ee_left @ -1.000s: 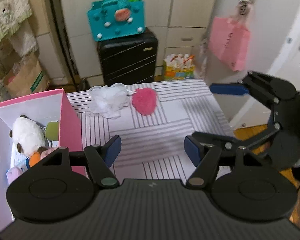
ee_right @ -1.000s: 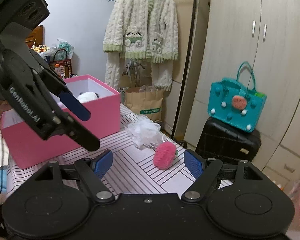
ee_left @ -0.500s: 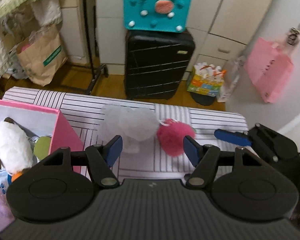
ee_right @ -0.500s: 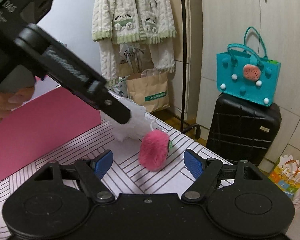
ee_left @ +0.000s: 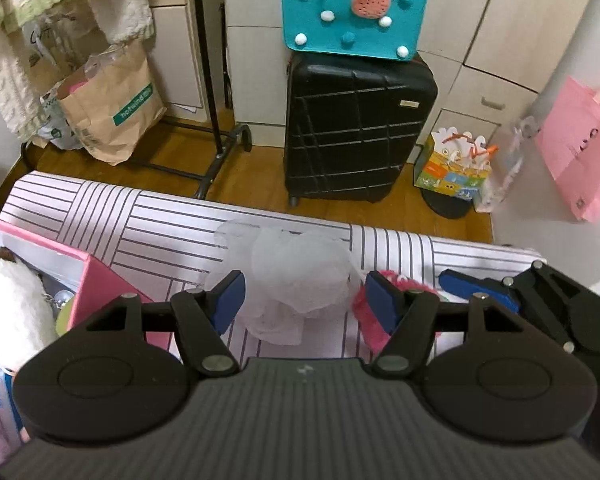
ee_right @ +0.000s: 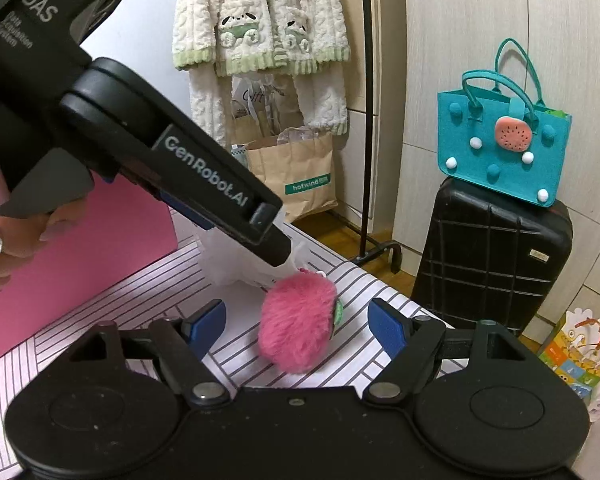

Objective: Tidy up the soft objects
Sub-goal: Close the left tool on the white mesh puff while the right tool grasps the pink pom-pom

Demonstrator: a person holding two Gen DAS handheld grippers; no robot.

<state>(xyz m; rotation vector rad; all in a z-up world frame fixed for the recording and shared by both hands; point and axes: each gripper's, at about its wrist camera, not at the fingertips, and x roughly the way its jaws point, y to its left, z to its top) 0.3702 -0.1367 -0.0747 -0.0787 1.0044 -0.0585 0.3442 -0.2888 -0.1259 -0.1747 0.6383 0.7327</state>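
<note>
Two soft things lie on my striped table [ee_left: 112, 216] near its far edge. Through the left wrist view, my left gripper [ee_left: 304, 300] hangs over the white mesh puff [ee_left: 296, 280], its jaws apart with the puff showing between them; I cannot tell whether the blue pads touch it. The pink fluffy ball [ee_left: 374, 322] sits just beside the puff, partly hidden behind the right-hand finger. At the table's left edge stands the pink box [ee_left: 100, 292] with a white plush toy [ee_left: 8, 312] inside. My right gripper [ee_left: 512, 300] shows at the right edge of the table.

Through the right wrist view, my right gripper [ee_right: 296, 322] has its jaws wide apart, the pink fluffy ball [ee_right: 298, 322] lying on the table between them and clear of both pads. The left gripper [ee_right: 172, 160] reaches down across the view onto the white mesh puff [ee_right: 236, 264], which touches the ball. A hand [ee_right: 8, 236] holds that gripper in front of the pink box [ee_right: 80, 260].
</note>
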